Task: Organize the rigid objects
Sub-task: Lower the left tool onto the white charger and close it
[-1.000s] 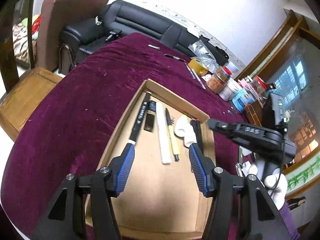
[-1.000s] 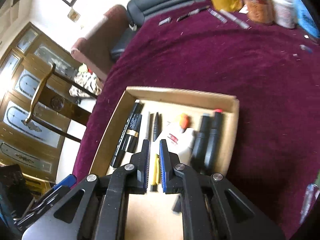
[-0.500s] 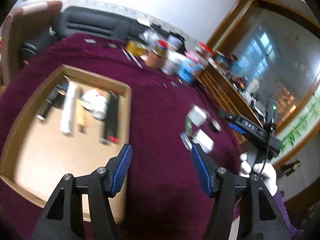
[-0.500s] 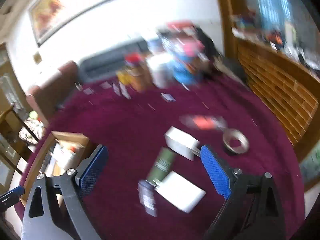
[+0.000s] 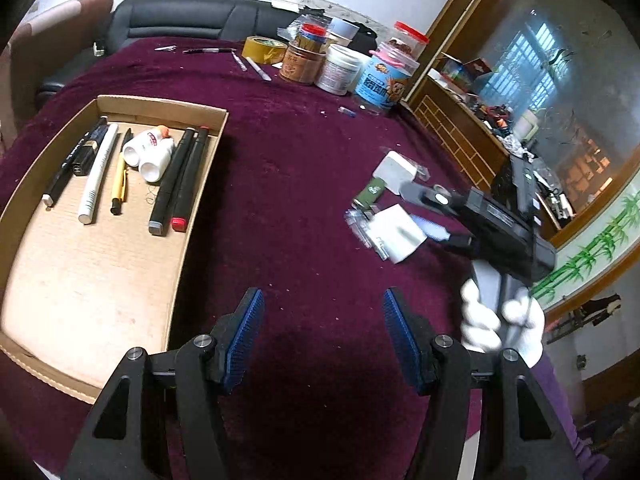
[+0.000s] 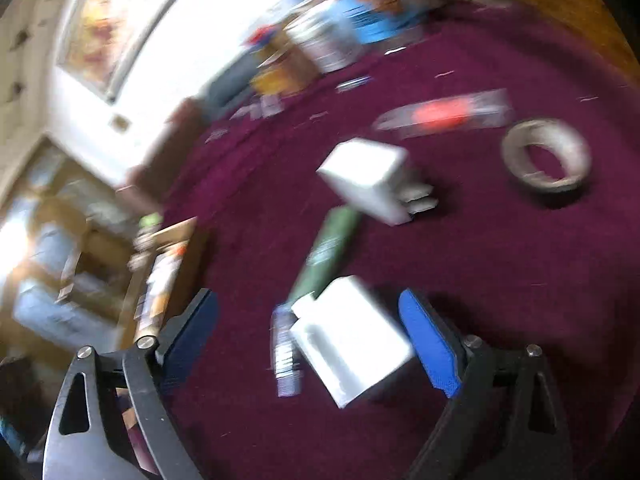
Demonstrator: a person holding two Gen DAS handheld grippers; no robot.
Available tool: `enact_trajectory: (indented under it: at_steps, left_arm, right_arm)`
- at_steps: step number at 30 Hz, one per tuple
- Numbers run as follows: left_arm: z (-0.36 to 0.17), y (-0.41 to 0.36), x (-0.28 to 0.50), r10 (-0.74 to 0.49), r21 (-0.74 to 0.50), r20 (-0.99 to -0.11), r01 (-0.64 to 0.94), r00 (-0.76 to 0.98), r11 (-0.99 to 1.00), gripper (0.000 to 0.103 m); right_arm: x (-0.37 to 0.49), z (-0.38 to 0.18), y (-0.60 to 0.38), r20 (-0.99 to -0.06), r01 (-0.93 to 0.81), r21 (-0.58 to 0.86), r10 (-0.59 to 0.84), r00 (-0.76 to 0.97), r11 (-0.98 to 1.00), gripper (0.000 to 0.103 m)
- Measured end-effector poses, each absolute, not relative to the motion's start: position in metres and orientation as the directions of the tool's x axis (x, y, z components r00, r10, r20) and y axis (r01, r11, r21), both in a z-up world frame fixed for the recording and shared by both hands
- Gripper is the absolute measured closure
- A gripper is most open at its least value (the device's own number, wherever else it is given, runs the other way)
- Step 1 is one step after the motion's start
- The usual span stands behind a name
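Observation:
A cardboard tray (image 5: 120,105) on the maroon cloth holds pens, markers and two white bottles (image 5: 149,153). To its right lie a white block (image 5: 400,232), a white charger (image 5: 394,168) and a green tube (image 5: 370,195). My left gripper (image 5: 323,336) is open and empty, above bare cloth. My right gripper (image 6: 308,336) is open, its fingers either side of the white block (image 6: 352,350), apart from it. The blurred right wrist view also shows the charger (image 6: 368,178) and the green tube (image 6: 326,252). The right gripper shows in the left wrist view (image 5: 432,216).
Jars and tubs (image 5: 340,66) and a yellow tape roll (image 5: 266,49) stand at the table's far side. A tape ring (image 6: 546,158) and a red packet (image 6: 444,114) lie beyond the charger. A black sofa (image 5: 188,20) is behind the table.
Both grippers swung right, away from the tray. My right gripper, shut over the tray a second ago, has opened and come down around the white block.

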State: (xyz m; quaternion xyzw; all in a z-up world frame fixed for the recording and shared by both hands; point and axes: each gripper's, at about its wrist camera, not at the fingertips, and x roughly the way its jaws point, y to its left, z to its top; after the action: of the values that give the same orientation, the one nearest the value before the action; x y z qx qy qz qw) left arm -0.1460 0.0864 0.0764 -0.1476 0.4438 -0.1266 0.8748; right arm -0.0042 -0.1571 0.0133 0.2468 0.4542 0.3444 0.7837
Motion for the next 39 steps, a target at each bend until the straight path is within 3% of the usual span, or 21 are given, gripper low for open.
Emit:
enact_trajectory:
  at_steps: [2,4,6,12,16,20,23,25,35,39]
  left_arm:
    - [0.072,0.082,-0.141,-0.34,-0.359,-0.751,0.081,0.566,0.93,0.048]
    - [0.065,0.074,-0.136,-0.331,-0.345,-0.768,0.081,0.548,0.935,0.048]
    - [0.06,0.067,-0.13,-0.321,-0.327,-0.778,0.089,0.54,0.941,0.048]
    - [0.049,0.051,-0.108,-0.243,-0.23,-0.808,0.092,0.536,0.969,0.048]
    - [0.037,0.038,-0.095,-0.191,-0.147,-0.817,0.123,0.544,0.981,0.048]
    - [0.031,0.023,-0.088,-0.209,-0.134,-0.825,0.177,0.526,0.975,0.049]
    - [0.04,0.006,-0.098,-0.348,-0.231,-0.802,0.285,0.486,0.93,0.049]
    - [0.046,0.0,-0.102,-0.324,-0.19,-0.792,0.296,0.517,0.936,0.049]
    - [0.038,0.04,-0.091,-0.245,-0.217,-0.819,0.115,0.518,0.969,0.049]
    - [0.037,0.042,-0.098,-0.31,-0.281,-0.821,0.134,0.478,0.95,0.049]
  right_arm:
    - [-0.009,0.003,-0.144,-0.384,-0.381,0.829,0.912,0.143,0.409,0.011]
    - [-0.013,0.006,-0.139,-0.314,-0.405,0.858,0.946,0.074,0.317,0.011]
    - [-0.015,0.013,-0.148,-0.302,-0.429,0.84,0.943,0.142,0.333,0.011]
    - [-0.003,-0.012,-0.192,-0.302,-0.242,0.89,0.897,0.322,0.386,0.011]
    - [0.0,-0.02,-0.2,-0.273,-0.193,0.917,0.901,0.338,0.35,0.011]
    - [0.0,-0.013,-0.194,-0.313,-0.211,0.895,0.89,0.333,0.394,0.011]
    - [-0.001,-0.008,-0.191,-0.355,-0.232,0.868,0.876,0.326,0.439,0.011]
    - [0.0,-0.007,-0.191,-0.375,-0.24,0.855,0.869,0.324,0.459,0.011]
    - [-0.002,-0.004,-0.187,-0.422,-0.265,0.819,0.847,0.323,0.509,0.012]
    - [-0.003,-0.002,-0.176,-0.483,-0.293,0.767,0.814,0.321,0.571,0.012]
